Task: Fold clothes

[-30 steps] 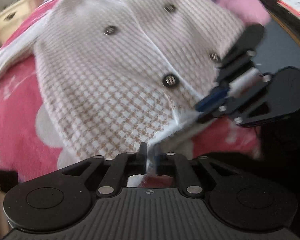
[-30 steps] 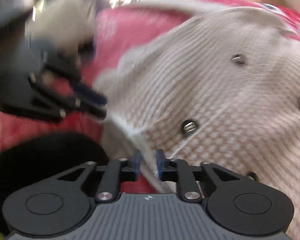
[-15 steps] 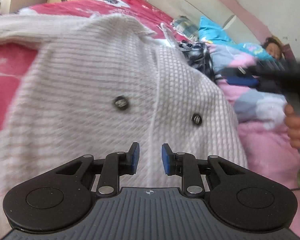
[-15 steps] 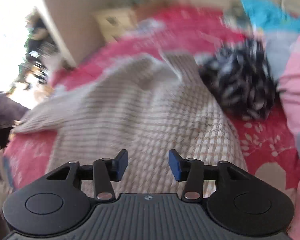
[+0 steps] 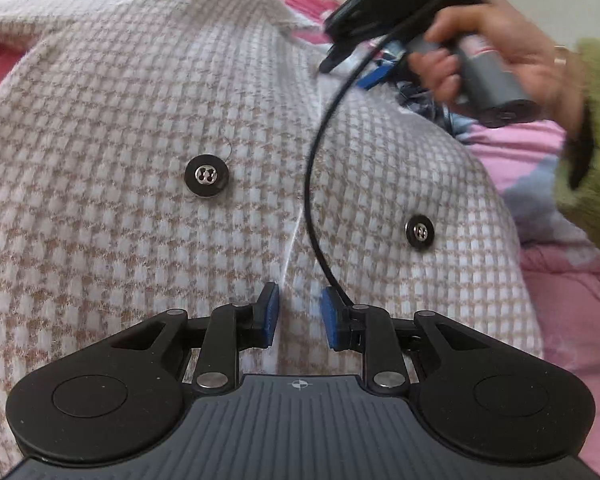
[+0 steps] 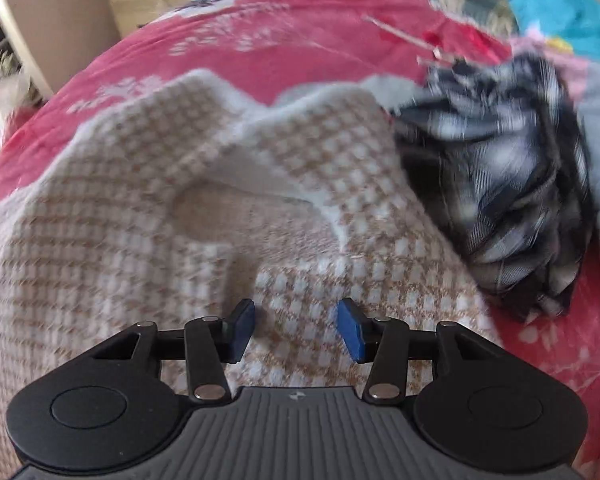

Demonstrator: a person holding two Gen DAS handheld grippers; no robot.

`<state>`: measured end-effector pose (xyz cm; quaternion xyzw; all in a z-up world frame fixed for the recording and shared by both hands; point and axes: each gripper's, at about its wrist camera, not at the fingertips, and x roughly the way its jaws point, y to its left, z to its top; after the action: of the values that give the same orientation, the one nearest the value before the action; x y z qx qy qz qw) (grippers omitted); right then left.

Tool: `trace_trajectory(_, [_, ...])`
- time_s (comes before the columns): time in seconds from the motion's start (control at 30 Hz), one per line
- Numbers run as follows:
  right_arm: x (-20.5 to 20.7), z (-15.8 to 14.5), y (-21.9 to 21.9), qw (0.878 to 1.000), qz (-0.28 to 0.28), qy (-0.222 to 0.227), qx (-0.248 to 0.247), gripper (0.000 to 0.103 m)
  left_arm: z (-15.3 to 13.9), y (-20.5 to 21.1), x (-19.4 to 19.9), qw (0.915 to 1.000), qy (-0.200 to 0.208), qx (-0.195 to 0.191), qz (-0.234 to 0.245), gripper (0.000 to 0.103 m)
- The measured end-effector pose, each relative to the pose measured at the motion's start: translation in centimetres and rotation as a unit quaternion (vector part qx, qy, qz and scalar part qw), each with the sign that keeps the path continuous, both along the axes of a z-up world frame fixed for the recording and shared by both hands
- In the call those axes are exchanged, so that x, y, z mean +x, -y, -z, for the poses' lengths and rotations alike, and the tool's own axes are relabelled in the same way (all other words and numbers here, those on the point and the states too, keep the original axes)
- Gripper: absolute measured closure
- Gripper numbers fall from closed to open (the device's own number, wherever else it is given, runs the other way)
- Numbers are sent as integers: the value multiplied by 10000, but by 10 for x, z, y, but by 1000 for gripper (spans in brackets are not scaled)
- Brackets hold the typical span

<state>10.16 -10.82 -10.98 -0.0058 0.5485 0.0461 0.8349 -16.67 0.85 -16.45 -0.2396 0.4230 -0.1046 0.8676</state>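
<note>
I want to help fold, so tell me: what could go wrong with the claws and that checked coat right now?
The black cable hangs across the checked coat by the left claw, so it might get pinched. The right claw is open above the collar, close to the dark plaid garment, and could snag that instead.

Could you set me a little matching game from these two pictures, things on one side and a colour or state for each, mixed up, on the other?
Things:
1. checked jacket
2. bedspread
3. crumpled garment
4. left gripper

Colour or state:
A. dark with pale stripes, bunched up beside the jacket
B. jaws open, nothing between them
C. cream and tan, with dark round buttons
D. red-pink with white flower shapes

Right pairs: 1-C, 2-D, 3-A, 4-B
</note>
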Motion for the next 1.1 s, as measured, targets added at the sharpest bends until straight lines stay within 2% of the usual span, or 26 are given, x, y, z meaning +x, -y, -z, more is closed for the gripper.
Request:
trace_trajectory(0.1, [1, 8, 14, 9990, 290, -127, 314, 61, 1, 1, -2, 10000, 67, 61, 31, 80])
trace_trajectory(0.2, [1, 4, 26, 9957, 602, -193, 679, 61, -3, 3, -5, 9997, 143, 210, 66, 80])
trace_trajectory(0.27, [2, 0, 31, 9931, 740, -232, 877, 55, -6, 4, -9, 9992, 201, 345, 47, 80])
trace_trajectory(0.3, [3, 1, 29, 9933, 718, -277, 866, 49, -7, 5, -11, 9989, 232, 409, 12, 80])
trace_trajectory(0.4, [6, 5, 25, 9935, 653, -412, 830, 45, -6, 5, -21, 9984, 237, 491, -172, 78])
trace_trajectory(0.53, [7, 18, 5, 9987, 234, -330, 309, 40, 6, 9, -31, 9976, 265, 437, -465, 76])
trace_trajectory(0.57, [5, 21, 3, 9994, 128, -248, 218, 41, 8, 10, -33, 9970, 323, 449, -534, 76])
trace_trajectory(0.6, [2, 24, 5, 9996, 88, -185, 193, 50, 9, 11, -35, 9965, 379, 449, -591, 76])
trace_trajectory(0.63, [-1, 27, 9, 9997, 84, -136, 194, 52, 10, 12, -36, 9961, 428, 474, -602, 75])
trace_trajectory(0.67, [-5, 28, 14, 9997, 85, -64, 229, 59, 10, 13, -37, 9957, 478, 502, -611, 75])
trace_trajectory(0.7, [-10, 28, 19, 9997, 108, 15, 204, 82, 11, 14, -38, 9952, 538, 551, -596, 76])
trace_trajectory(0.73, [-13, 26, 24, 9997, 121, 67, 209, 89, 11, 15, -39, 9947, 598, 601, -581, 76])
trace_trajectory(0.9, [-39, -5, 74, 9879, 419, 621, 1360, 93, 11, 28, -44, 9896, 914, 969, -537, 80])
trace_trajectory(0.97, [-54, -21, 91, 9762, 467, 968, 1883, 93, 9, 33, -46, 9873, 1011, 1072, -590, 91])
trace_trajectory(1.1, [-81, -52, 116, 9486, 503, 1611, 2676, 93, 3, 37, -52, 9832, 1241, 1197, -593, 98])
